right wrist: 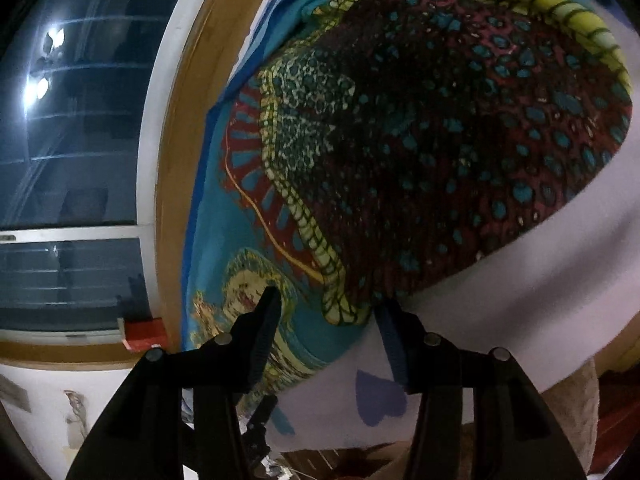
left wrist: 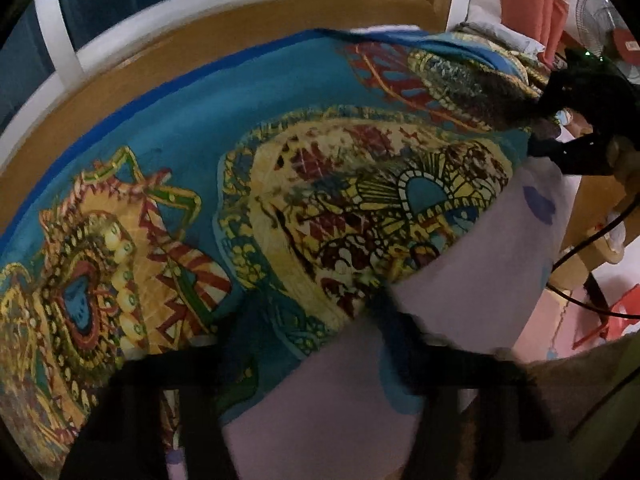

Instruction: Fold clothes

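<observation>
A single patterned garment (left wrist: 304,168), teal with yellow and red medallions, is spread over a pale lilac sheet (left wrist: 328,412) printed with blue hearts. It lies ahead of both pairs of tongs and runs crosswise between them, its long axis stretching from the left tongs (left wrist: 316,344) to the right tongs (right wrist: 326,320). The near hem is the part within reach, and it is met by each pair at its own end.

The left tongs are seen together, blurred, right at the hem; a pinch on the cloth is judged likely, but it cannot be made out for certain. The right tongs stand apart, the hem corner lying between the fingers without being pressed.

Counted: one garment, one sheet, two pairs of tongs. A window (right wrist: 80,140) and a wooden frame (left wrist: 224,36) are seen beyond.
</observation>
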{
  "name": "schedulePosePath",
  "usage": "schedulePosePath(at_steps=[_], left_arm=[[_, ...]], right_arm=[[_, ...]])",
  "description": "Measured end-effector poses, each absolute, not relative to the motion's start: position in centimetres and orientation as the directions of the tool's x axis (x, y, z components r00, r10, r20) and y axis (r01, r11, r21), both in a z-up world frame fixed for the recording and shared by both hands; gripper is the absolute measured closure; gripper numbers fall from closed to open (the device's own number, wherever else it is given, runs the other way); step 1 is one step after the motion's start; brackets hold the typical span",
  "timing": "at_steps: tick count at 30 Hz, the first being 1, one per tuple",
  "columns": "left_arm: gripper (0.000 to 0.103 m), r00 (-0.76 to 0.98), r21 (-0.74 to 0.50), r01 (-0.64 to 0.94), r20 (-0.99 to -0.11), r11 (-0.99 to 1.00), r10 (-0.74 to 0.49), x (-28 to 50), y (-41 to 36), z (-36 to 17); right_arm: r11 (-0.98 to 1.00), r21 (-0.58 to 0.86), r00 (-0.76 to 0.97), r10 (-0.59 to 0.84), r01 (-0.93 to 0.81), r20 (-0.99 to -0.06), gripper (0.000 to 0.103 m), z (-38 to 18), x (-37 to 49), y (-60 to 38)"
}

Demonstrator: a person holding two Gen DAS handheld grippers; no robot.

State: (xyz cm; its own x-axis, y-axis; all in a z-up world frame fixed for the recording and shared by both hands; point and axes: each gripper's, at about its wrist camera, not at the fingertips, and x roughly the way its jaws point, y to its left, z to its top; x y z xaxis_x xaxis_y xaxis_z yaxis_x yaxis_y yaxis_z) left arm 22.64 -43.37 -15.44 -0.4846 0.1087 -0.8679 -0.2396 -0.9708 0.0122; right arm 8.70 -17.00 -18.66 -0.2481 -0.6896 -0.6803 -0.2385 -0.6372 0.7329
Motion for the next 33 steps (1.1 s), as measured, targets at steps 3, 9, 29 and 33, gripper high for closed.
schedulePosePath(at_steps=[3, 9, 29, 33], left_arm=[[0.102, -0.491, -0.033, -0.215, -0.861, -0.976, 0.137, 22.8, -43.6, -14.6], [0.102, -0.505, -0.108, -0.202, -0.840, -0.973, 0.198, 24.6, -44.3, -11.0], [0.093, -0.344, -0.264, -0.144, -0.890, -0.954, 0.299, 24.6, -46.1, -11.2], [0.088, -0.357, -0.312, -0.142, -0.869, -0.939, 0.342, 25.1, -45.6, -9.4]], right_arm=[[-0.685, 0.699, -0.273, -0.646, -0.205, -0.713, 0.100, -18.4, 8.8, -16.4], [-0.686, 0.718, -0.314, -0.661, -0.115, -0.682, 0.102, -15.7, 10.0, -15.9], [-0.877, 0.470, -0.327, -0.476, 0.102, -0.817, 0.068, -13.9, 12.0, -14.0], [-0.846, 0.530, -0.445, -0.452, -0.062, -0.773, 0.052, -13.2, 10.6, -8.3]])
